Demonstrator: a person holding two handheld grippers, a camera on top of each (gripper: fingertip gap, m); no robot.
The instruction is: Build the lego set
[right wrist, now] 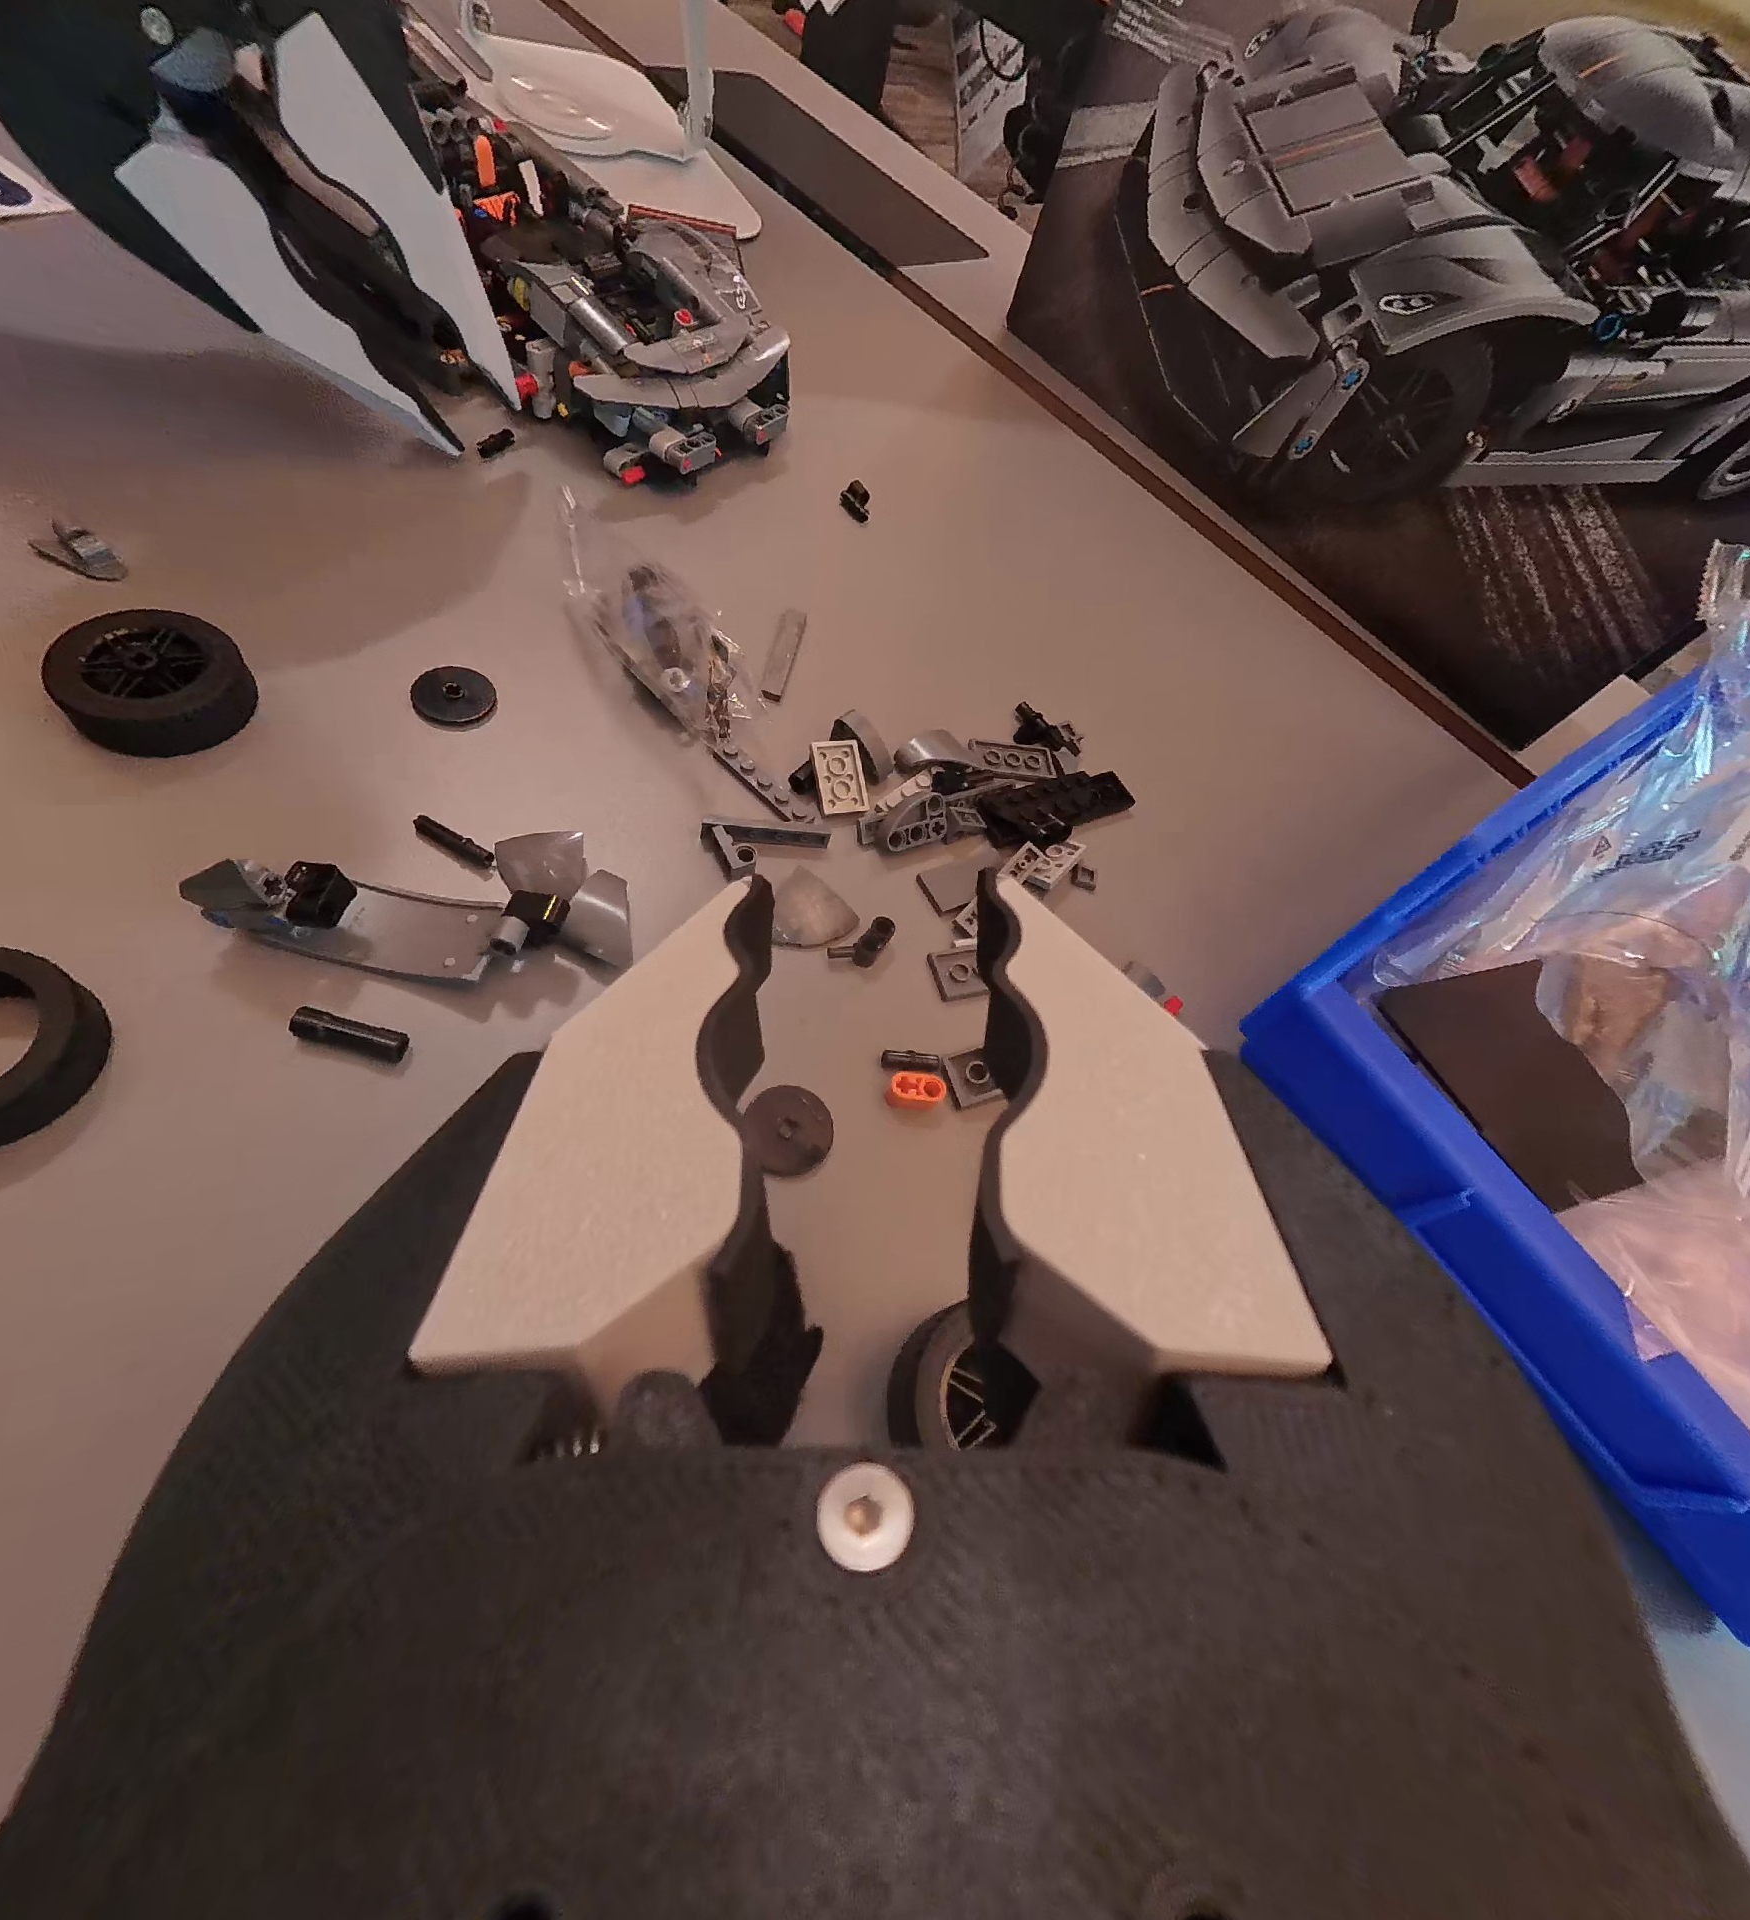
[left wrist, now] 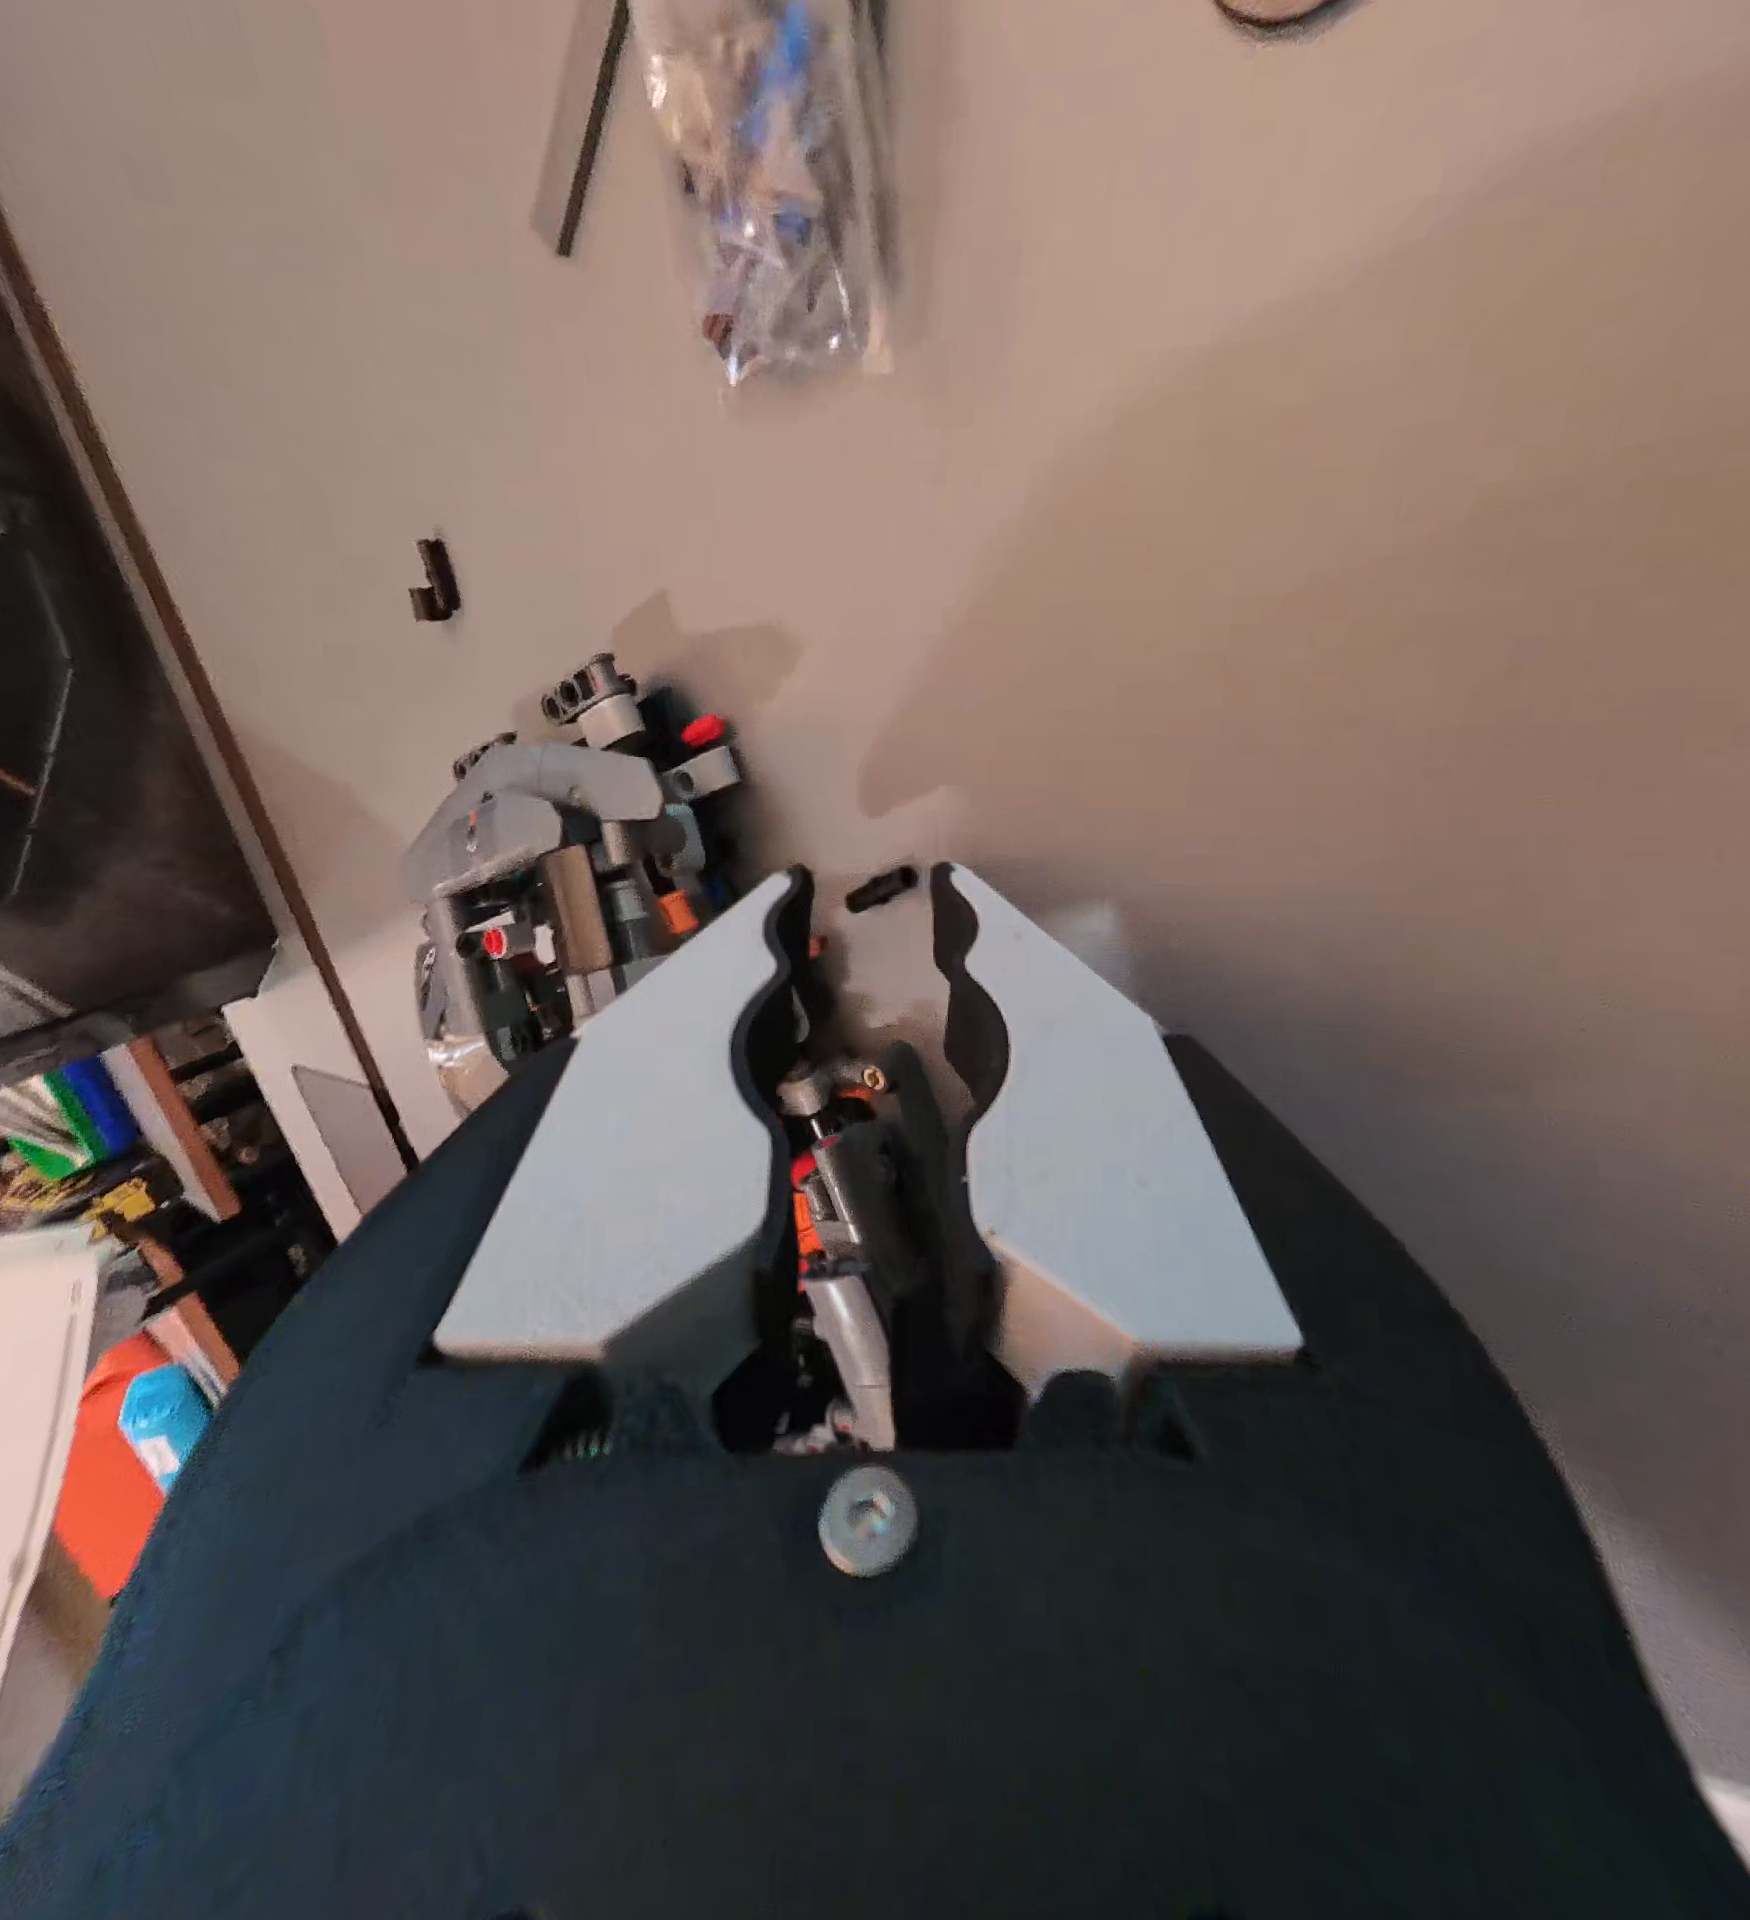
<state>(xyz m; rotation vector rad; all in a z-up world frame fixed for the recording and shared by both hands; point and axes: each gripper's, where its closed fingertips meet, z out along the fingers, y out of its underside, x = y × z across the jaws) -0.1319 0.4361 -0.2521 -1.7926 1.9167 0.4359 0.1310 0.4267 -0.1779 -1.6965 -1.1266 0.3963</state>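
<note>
right gripper (right wrist: pixel 876 914) jaws gape over loose lego pieces (right wrist: pixel 964 800); left gripper (left wrist: pixel 866 883) jaws straddle the car model (left wrist: pixel 559 862), unclenched.

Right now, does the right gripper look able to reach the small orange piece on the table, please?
Probably yes. The right gripper is open and empty, and the orange piece lies on bare table between its fingers, with only a small black pin and a grey plate touching it.
</note>
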